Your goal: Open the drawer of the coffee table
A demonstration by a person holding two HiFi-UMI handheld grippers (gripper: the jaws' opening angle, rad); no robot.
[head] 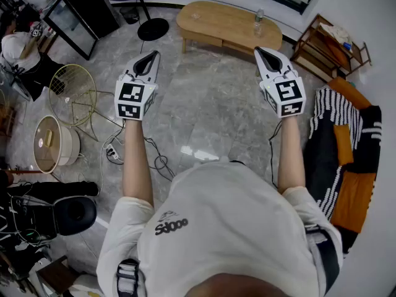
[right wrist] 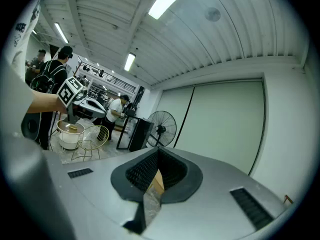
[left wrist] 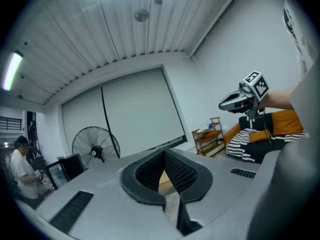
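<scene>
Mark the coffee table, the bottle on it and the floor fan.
coffee table (head: 219,22): head view, bare part of its wooden top.
bottle (head: 258,23): head view, middle of its body.
floor fan (left wrist: 95,145): left gripper view, hub of its round cage.

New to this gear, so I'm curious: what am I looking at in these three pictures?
A person holds a hand-operated two-jaw gripper in each hand; the patterned cubes belong to them. The head view looks down from the person's head: left gripper, right gripper, both held level toward a wooden coffee table across the floor, a bottle standing on it. The other two pictures come from a camera riding on each gripper, looking along its jaws. Both pairs of jaws are shut, holding nothing.
</scene>
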